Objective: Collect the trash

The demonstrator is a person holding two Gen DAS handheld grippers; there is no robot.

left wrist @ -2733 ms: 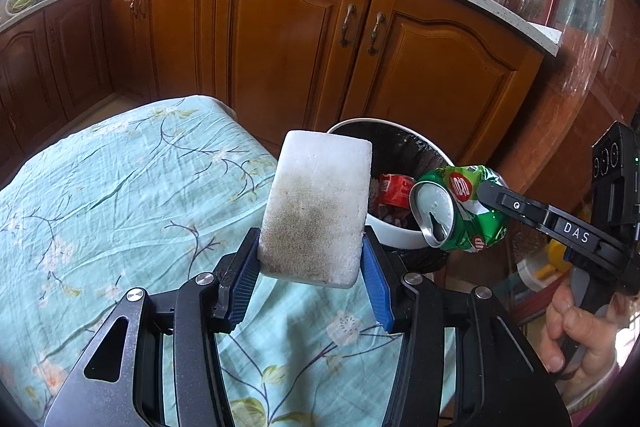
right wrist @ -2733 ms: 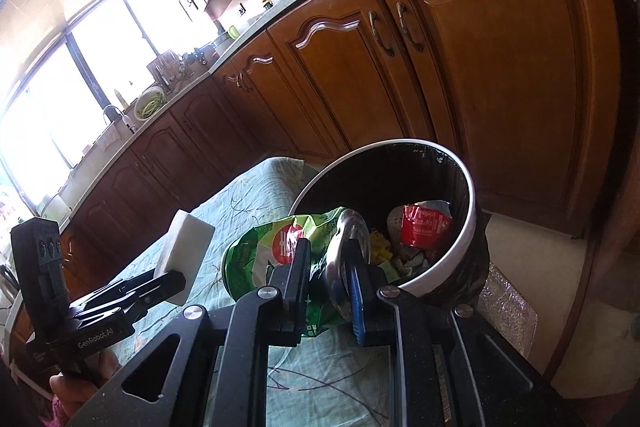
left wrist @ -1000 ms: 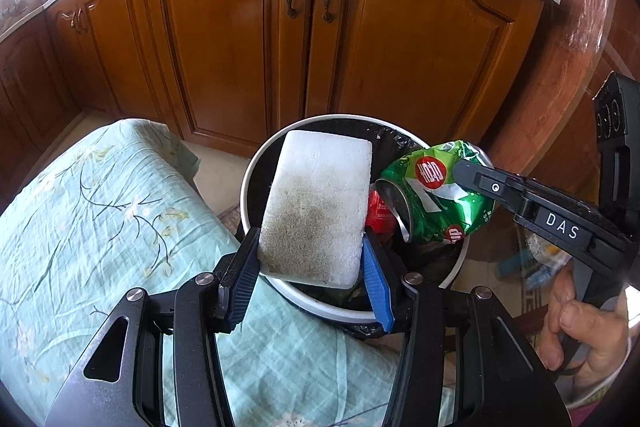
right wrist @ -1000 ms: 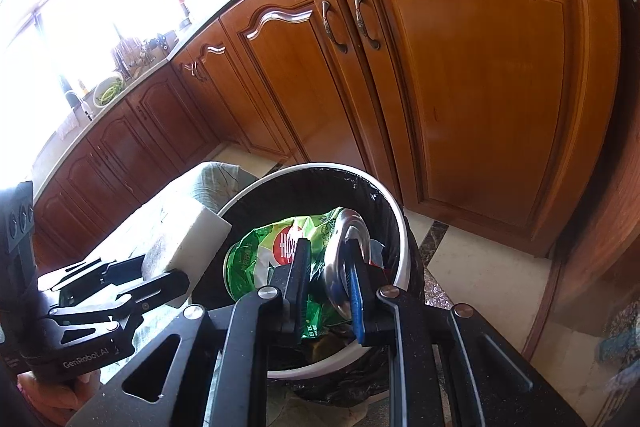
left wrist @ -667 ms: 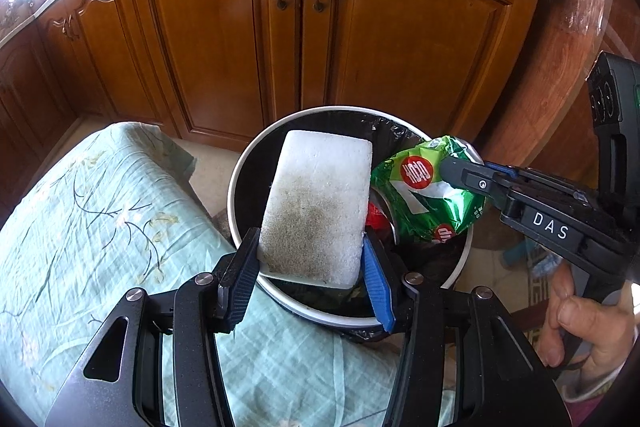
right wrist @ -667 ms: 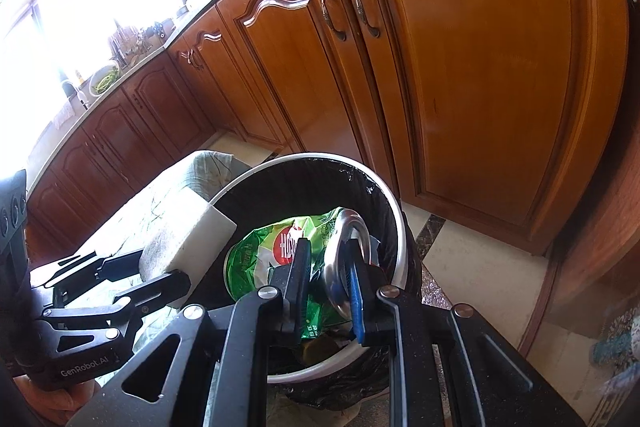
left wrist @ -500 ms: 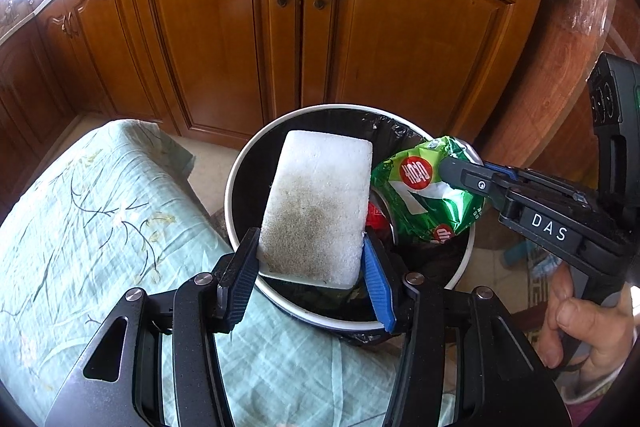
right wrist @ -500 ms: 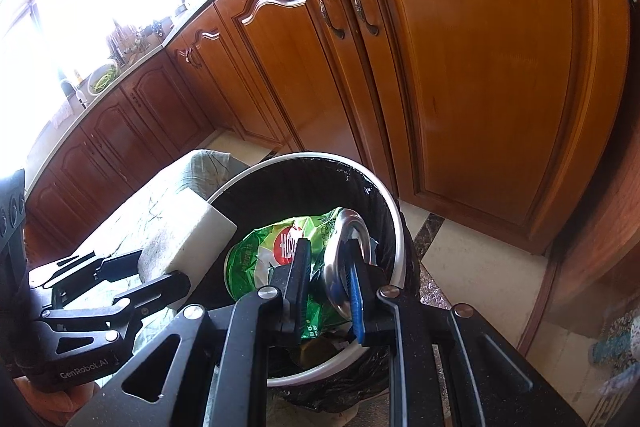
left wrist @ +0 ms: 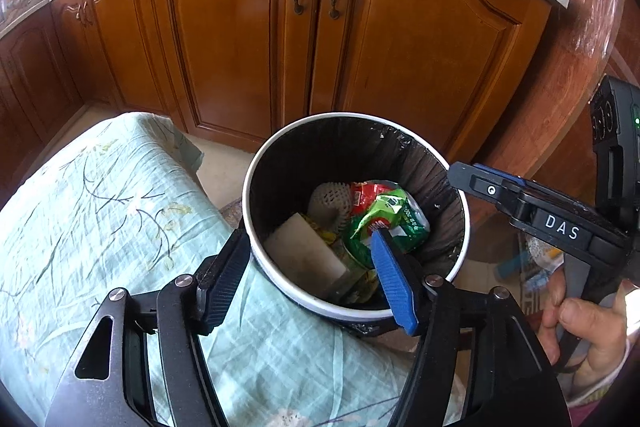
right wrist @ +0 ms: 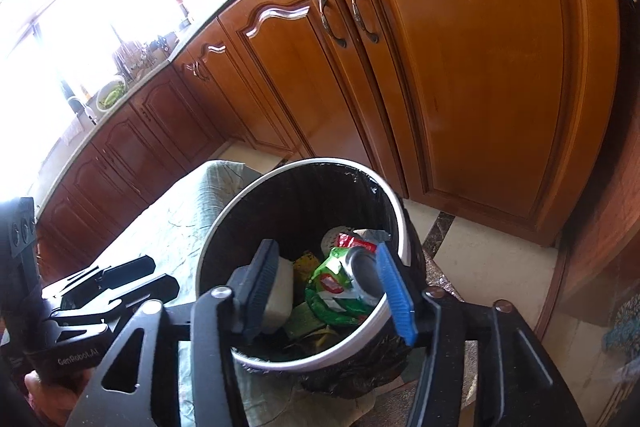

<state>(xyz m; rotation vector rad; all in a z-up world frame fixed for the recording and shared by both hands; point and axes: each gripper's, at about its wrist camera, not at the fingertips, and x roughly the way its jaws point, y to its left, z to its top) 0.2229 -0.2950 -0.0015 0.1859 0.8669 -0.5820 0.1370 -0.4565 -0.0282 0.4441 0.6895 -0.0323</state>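
Sponge (left wrist: 306, 254) and can (right wrist: 352, 279) in bin (left wrist: 256, 187) — below spread fingers (left wrist: 394, 283)

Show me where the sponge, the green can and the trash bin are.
sponge (left wrist: 304, 255), left wrist view, on its flat top face.
green can (right wrist: 340, 291), right wrist view, on its crumpled side.
trash bin (left wrist: 256, 167), left wrist view, on its white rim.

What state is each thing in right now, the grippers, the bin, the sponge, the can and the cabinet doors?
Left gripper: open, empty, over the bin.
Right gripper: open, empty, over the bin.
Bin: upright, lined with a black bag, partly filled.
Sponge: inside the bin, lying tilted against the near wall.
Can: crushed, green, lying in the bin on other trash.
Cabinet doors: closed.
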